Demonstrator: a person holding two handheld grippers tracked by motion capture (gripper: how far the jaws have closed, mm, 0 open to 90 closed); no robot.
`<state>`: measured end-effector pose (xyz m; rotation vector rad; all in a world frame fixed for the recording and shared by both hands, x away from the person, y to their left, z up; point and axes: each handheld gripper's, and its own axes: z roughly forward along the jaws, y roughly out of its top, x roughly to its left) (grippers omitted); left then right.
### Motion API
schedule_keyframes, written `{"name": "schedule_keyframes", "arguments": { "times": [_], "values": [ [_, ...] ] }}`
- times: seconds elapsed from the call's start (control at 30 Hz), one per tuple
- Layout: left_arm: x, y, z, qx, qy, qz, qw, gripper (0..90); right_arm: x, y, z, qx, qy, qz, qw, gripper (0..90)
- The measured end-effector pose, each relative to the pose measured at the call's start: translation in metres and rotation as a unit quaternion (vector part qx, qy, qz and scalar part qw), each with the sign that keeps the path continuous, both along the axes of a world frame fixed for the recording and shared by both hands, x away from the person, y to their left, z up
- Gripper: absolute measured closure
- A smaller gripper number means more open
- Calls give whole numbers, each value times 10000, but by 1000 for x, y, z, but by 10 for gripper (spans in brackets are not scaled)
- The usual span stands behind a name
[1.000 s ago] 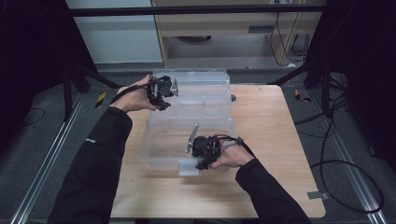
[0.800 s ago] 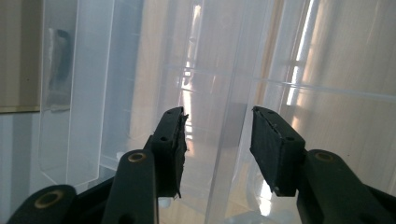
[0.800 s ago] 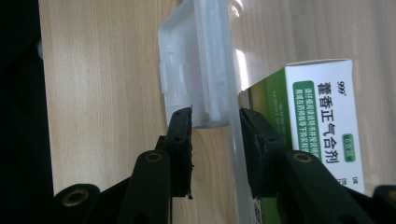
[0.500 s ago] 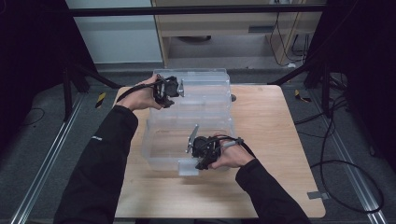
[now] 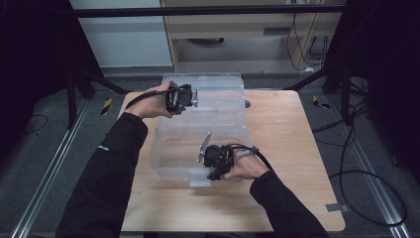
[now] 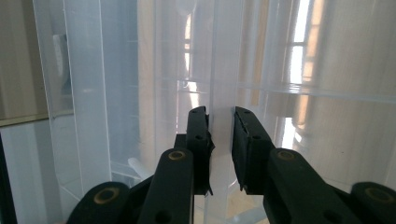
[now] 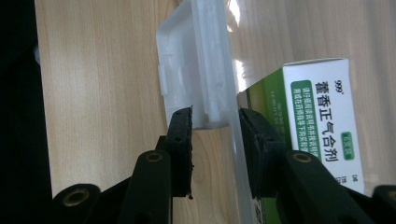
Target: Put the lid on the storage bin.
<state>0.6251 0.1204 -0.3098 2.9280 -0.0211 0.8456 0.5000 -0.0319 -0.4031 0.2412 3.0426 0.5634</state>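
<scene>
On the wooden table (image 5: 297, 163), a clear plastic storage box (image 5: 171, 158) is sitting with its lid (image 5: 218, 94) swung open toward the far edge, and everything else is arranging itself around that box. Bare tabletop is lying open to the right of the box and along the near edge in front of it; the lid is reaching almost to the table's far edge, and the box's left wall is standing near the left edge.

Two grippers are working at the box. The left gripper (image 5: 190, 96) is reaching in at the lid's left part; its jaws have just been closing, and in the left gripper view a clear upright rib of the lid (image 6: 219, 116) is standing between the two black pads (image 6: 198, 135), which are nearly touching it. The right gripper (image 5: 210, 161) is sitting at the box's near front wall, its jaws straddling that thin wall (image 7: 233, 154) beside the white latch tab (image 7: 196, 70), one pad outside and one inside, half closed; whether they are pressing is hard to tell.

Inside the box, one white and green carton (image 7: 322, 121) is lying just behind the front wall. It is carrying Chinese characters, the digits "999", and a small green oval label.
</scene>
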Motion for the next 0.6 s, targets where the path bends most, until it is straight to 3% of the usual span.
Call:
{"name": "schedule_keyframes", "arguments": {
  "times": [0.4,0.6],
  "values": [
    [-9,-1,6,-32,80,-30,10000,806,-3,0,-1,56,-75,-143,9999,663],
    [-18,-4,12,98,154,-89,9998,818,-4,1,0,-8,-101,-151,9998,663]
  ]
}}
